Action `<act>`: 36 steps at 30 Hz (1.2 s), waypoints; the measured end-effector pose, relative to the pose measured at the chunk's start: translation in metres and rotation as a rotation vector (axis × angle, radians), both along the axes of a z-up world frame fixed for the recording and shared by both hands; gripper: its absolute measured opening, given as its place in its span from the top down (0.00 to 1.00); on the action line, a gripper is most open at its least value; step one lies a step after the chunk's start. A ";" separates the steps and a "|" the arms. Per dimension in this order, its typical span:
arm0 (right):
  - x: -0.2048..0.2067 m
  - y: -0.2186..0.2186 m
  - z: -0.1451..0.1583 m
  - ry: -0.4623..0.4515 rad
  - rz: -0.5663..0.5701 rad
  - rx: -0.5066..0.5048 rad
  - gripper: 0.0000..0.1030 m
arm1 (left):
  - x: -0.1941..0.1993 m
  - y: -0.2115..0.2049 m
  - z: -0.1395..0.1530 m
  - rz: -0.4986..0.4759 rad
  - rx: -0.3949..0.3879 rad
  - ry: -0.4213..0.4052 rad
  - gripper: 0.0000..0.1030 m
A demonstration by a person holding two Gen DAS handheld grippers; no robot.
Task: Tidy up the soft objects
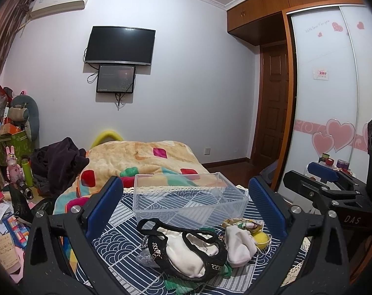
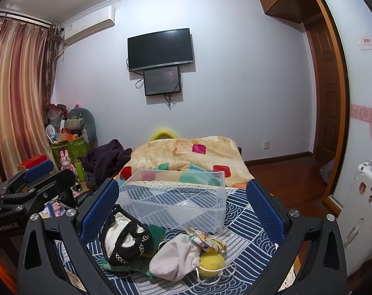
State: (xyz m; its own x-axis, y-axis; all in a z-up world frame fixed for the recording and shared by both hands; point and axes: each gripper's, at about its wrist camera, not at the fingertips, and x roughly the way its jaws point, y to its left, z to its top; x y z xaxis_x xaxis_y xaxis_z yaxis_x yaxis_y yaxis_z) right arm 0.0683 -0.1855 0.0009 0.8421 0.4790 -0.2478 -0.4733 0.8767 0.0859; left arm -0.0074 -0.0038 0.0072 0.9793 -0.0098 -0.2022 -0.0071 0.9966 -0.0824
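Note:
A clear plastic box [image 1: 191, 196] [image 2: 176, 199] stands empty on a blue-and-white patterned cloth [image 1: 117, 241] [image 2: 245, 223]. In front of it lies a pile of soft things: a black-trimmed white cloth piece [image 1: 186, 253] [image 2: 124, 241], a white drawstring pouch [image 1: 238, 245] [image 2: 173, 258], a yellow ball [image 1: 261, 239] [image 2: 210, 264], a floral scrunchie [image 1: 242, 223] [image 2: 205, 241] and a green cloth [image 2: 156, 231] underneath. My left gripper [image 1: 186, 204] is open and empty above the pile. My right gripper [image 2: 183, 209] is open and empty too. It also shows at the right of the left wrist view [image 1: 323, 174].
A bed with a patchwork blanket [image 1: 146, 159] [image 2: 191, 152] lies behind the box. Dark clothes [image 1: 60, 162] sit at its left. Clutter and toys [image 1: 11, 132] stand left. A wardrobe with heart stickers [image 1: 333, 86] and a white suitcase [image 2: 363, 209] stand right.

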 end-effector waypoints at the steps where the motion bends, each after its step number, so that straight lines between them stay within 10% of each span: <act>1: 0.000 0.000 0.000 0.000 0.000 0.000 0.00 | 0.000 0.000 0.000 0.001 0.001 0.000 0.00; 36: -0.004 0.000 0.002 -0.018 0.018 0.022 0.00 | -0.002 0.001 0.001 0.006 -0.002 -0.007 0.00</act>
State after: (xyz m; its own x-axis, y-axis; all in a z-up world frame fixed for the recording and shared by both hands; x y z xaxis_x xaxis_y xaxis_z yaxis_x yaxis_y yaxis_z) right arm 0.0644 -0.1852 0.0025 0.8374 0.4997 -0.2215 -0.4911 0.8658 0.0963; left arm -0.0099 -0.0026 0.0081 0.9807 -0.0044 -0.1956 -0.0124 0.9964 -0.0844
